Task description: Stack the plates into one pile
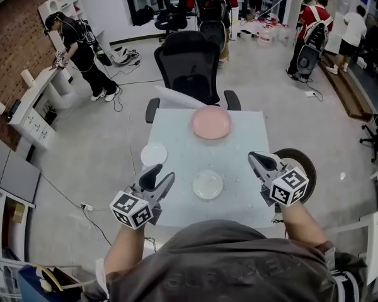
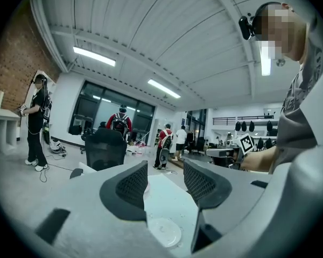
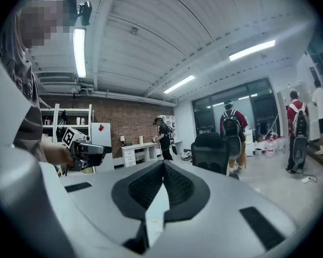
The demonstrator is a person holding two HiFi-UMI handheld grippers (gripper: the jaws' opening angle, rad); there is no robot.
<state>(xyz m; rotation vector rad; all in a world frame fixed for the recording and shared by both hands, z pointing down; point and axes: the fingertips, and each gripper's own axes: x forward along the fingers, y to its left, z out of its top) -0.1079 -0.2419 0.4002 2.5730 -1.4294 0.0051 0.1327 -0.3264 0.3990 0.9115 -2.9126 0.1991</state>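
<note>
**No pile yet — three plates apart**

Nothing stacked so far. On the surface (image 1: 170, 128): a pink plate (image 1: 211, 123) at the far edge, a white plate (image 1: 154, 153) at the left, a pale plate (image 1: 208, 184) near the front middle. All three well apart, none touching, none on top of another.

Left gripper (image 1: 162, 173): jaws spread wide, nothing between them, held up between the white plate and the pale plate. Right gripper (image 1: 257, 159): jaws pressed together, tips touching, nothing caught in them, over the right side of the surface.

Looks like the very start of the job. Left to do, at a guess: pick up one small plate, set it on another, then do the same once more — most likely the two small ones onto the big pink one, so as not to wobble. Right jaws to be opened first, to be of any use.
</note>
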